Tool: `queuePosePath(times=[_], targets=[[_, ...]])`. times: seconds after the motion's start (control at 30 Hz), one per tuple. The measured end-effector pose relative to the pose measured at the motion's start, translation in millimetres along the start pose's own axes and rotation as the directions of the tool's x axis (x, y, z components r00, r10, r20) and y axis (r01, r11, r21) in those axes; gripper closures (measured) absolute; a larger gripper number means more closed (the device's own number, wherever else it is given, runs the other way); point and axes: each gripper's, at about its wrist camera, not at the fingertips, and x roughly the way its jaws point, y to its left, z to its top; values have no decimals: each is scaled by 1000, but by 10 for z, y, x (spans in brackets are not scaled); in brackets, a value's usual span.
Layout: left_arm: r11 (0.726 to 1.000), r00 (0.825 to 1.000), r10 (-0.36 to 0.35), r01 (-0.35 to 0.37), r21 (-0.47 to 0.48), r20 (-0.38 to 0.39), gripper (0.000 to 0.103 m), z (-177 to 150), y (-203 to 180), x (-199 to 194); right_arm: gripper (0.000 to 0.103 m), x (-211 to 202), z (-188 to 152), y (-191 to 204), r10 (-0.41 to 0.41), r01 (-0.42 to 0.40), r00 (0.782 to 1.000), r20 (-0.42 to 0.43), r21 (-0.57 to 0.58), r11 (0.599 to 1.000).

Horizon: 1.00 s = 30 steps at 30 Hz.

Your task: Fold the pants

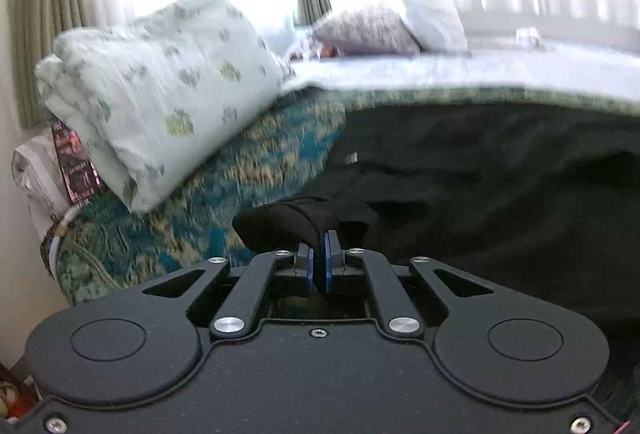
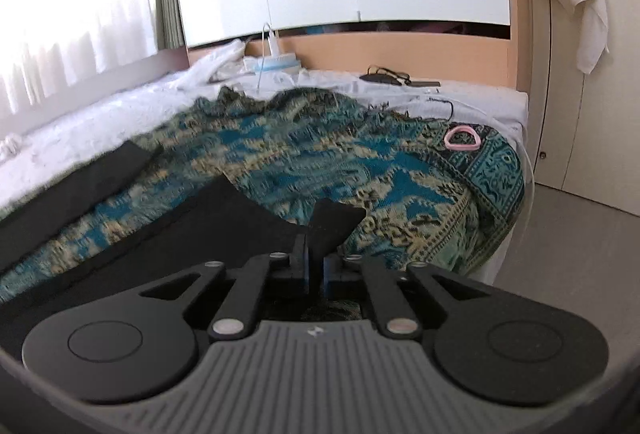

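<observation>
Black pants (image 1: 480,170) lie spread on a teal and gold patterned bedspread (image 1: 248,178). My left gripper (image 1: 319,246) is shut on a bunched corner of the pants at their near left edge, held a little above the bed. In the right wrist view two pant legs (image 2: 168,226) stretch away to the left over the bedspread (image 2: 360,162). My right gripper (image 2: 316,254) is shut on the hem corner of the nearer leg, which sticks up past the fingers.
A folded pale floral quilt (image 1: 160,90) and pillows (image 1: 400,26) lie at the head of the bed by the curtains. A pink ring (image 2: 462,139), cables and a white charger (image 2: 276,62) lie at the far end. The floor (image 2: 572,234) and wardrobe are to the right.
</observation>
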Motion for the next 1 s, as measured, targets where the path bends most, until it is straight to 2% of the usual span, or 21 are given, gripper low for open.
queuePosePath(times=[0.1,0.2,0.23,0.27,0.3,0.37,0.43,0.5,0.57,0.67,0.73,0.8,0.87,1.0], targets=[[1000,998,1,0,16,-58,96,-108,-56,100,93,149,-93,-46,-22,22,998,-51,6,1000],[999,997,12,-10,31,-78,94,-187,-118,147,87,158,-158,-49,-28,28,999,-33,-2,1000],[999,997,14,-12,32,-82,92,-185,-126,151,79,146,-144,-30,-34,34,999,-31,-16,999],[1000,996,13,-11,27,-84,88,-175,-130,136,64,138,-126,-17,-32,32,999,-32,-22,999],[1000,996,5,-3,18,-86,75,-146,-120,126,50,126,-102,-15,-29,28,999,-34,-18,999],[1000,996,-8,8,-7,-83,48,-64,-89,78,27,83,-31,-47,-7,8,999,-34,10,1000],[1000,998,-10,10,-14,-57,42,35,-78,-5,24,12,42,-69,24,-23,1000,-17,35,999],[1000,999,-19,18,-18,-37,30,148,-65,-74,19,-47,116,-45,30,-30,1000,-6,35,999],[999,999,-43,42,-32,-20,22,271,-59,-127,14,-117,196,3,53,-54,998,13,33,998],[992,993,-118,118,-33,0,19,491,-114,-167,11,-213,347,127,104,-105,994,28,24,994],[988,988,-151,150,-39,-13,17,665,-181,-145,8,-257,451,258,142,-142,989,31,21,990],[979,979,-199,197,-56,-32,14,842,-257,-98,0,-281,543,391,183,-184,982,35,25,983],[967,969,-244,240,-82,-42,13,1019,-334,-30,0,-287,630,545,225,-226,974,40,29,974],[950,954,-292,280,-136,-70,9,1320,-518,172,0,-247,770,863,272,-273,962,31,38,961]])
